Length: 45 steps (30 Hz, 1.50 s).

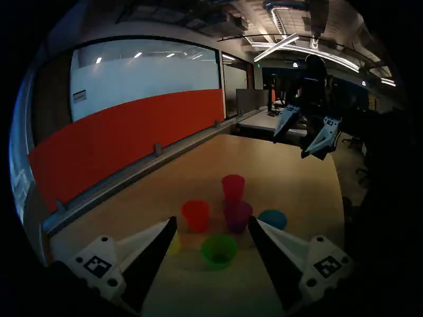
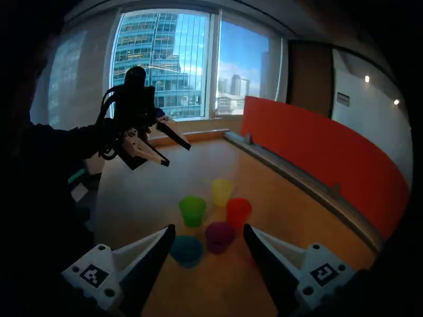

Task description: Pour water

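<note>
Several coloured plastic cups stand clustered on the wooden table (image 1: 296,179). In the left gripper view I see a green cup (image 1: 219,250) nearest, a red cup (image 1: 195,214), a purple cup (image 1: 237,215) with a pink cup (image 1: 233,187) right behind it, a blue cup (image 1: 273,218), and a yellow cup (image 1: 173,244) half hidden by a finger. My left gripper (image 1: 211,232) is open, short of the cluster. The right gripper view has the blue cup (image 2: 186,250) and purple cup (image 2: 220,236) nearest my open right gripper (image 2: 209,232). Both grippers hold nothing.
An orange partition (image 1: 132,132) with a metal rail runs along one table edge. The right gripper (image 1: 291,147) hangs open above the table's far end. Opposite, the left gripper (image 2: 178,156) hovers before tall windows (image 2: 158,63), with a dark sleeve behind it.
</note>
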Tool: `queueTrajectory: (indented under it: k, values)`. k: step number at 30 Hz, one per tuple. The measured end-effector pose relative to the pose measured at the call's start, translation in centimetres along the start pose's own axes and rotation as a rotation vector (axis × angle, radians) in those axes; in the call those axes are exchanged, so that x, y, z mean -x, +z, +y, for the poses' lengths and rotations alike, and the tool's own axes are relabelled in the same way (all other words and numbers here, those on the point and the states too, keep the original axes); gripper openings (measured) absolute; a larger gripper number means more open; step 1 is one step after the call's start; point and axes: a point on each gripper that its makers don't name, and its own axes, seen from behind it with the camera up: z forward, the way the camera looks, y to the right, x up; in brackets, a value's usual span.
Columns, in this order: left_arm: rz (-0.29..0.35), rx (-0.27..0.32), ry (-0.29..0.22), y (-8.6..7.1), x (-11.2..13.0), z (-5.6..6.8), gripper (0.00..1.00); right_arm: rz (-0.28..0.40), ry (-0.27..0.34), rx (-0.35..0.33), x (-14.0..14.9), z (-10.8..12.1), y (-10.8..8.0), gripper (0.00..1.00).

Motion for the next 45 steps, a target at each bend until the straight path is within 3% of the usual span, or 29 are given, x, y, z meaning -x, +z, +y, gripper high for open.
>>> queueTrajectory:
  k: [15,26,45]
  values:
    - [-0.098,0.049,0.024,1.8,5.1,1.5,1.0,-0.093,-0.005,-0.056,5.1,-1.9,3.2,1.0]
    - [-0.141,0.08,0.002,3.1,7.7,2.0,1.0,-0.131,0.011,-0.089,7.7,-2.8,5.1,1.0]
    - [-0.202,0.103,-0.02,5.7,11.9,2.0,1.0,-0.198,-0.04,-0.111,12.1,-4.0,9.0,1.0]
